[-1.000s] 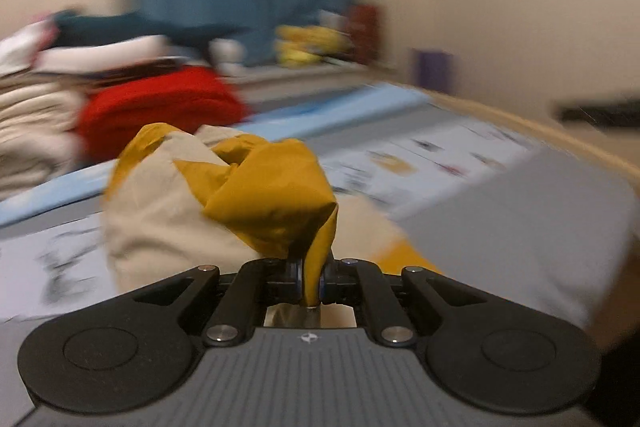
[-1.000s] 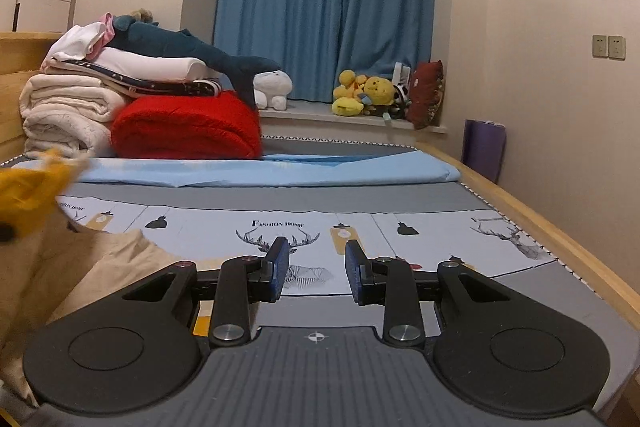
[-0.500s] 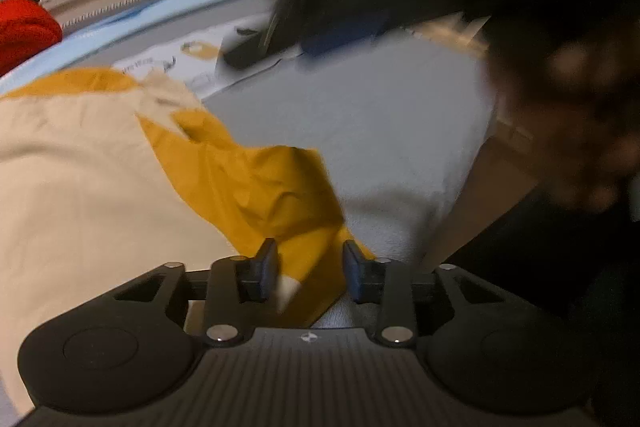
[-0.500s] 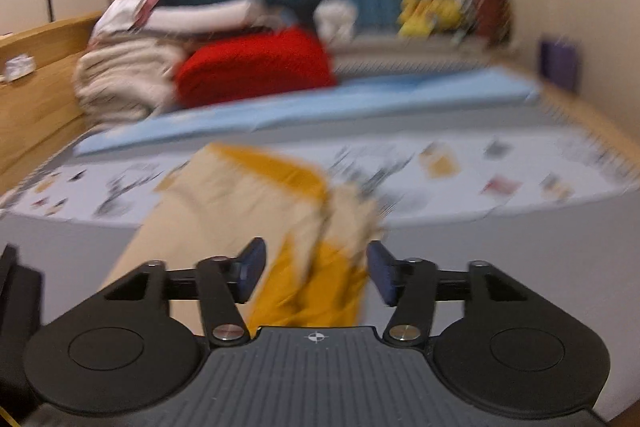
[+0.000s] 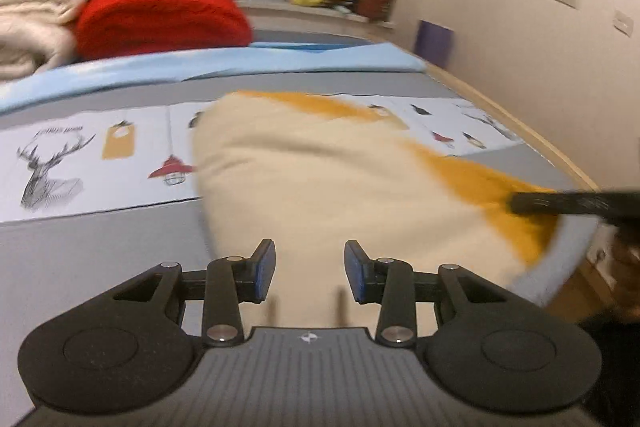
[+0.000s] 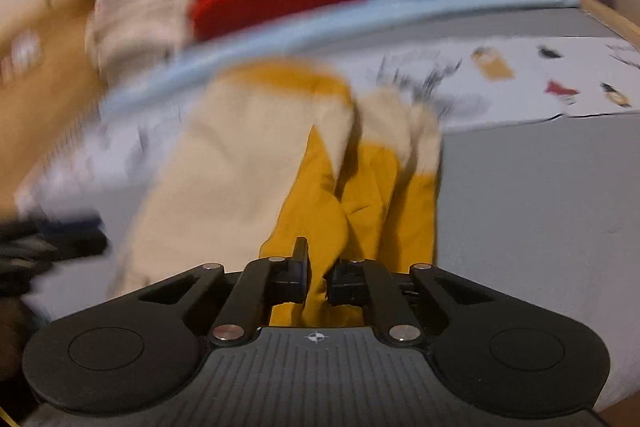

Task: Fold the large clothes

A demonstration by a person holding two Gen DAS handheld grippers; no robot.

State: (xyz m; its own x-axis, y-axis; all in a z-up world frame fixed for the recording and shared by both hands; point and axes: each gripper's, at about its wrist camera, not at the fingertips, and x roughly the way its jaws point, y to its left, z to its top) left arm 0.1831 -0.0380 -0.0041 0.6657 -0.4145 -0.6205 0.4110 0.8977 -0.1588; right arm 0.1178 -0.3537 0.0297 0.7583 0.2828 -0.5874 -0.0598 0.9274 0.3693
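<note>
Behind the grey bed (image 5: 100,259) with stacked blankets (image 5: 156,15), the cream-and-yellow garment (image 5: 320,179) lies crumpled; my right gripper (image 6: 318,281) jaws have just closed, pinching its yellow edge, my left gripper (image 5: 310,269) jaws spread empty, so pulling one-handed could bunch it.

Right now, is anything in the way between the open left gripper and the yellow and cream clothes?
Nothing visible. The left gripper has open jaws right over the cream and yellow garment. The right gripper has just closed on its yellow edge.
</note>
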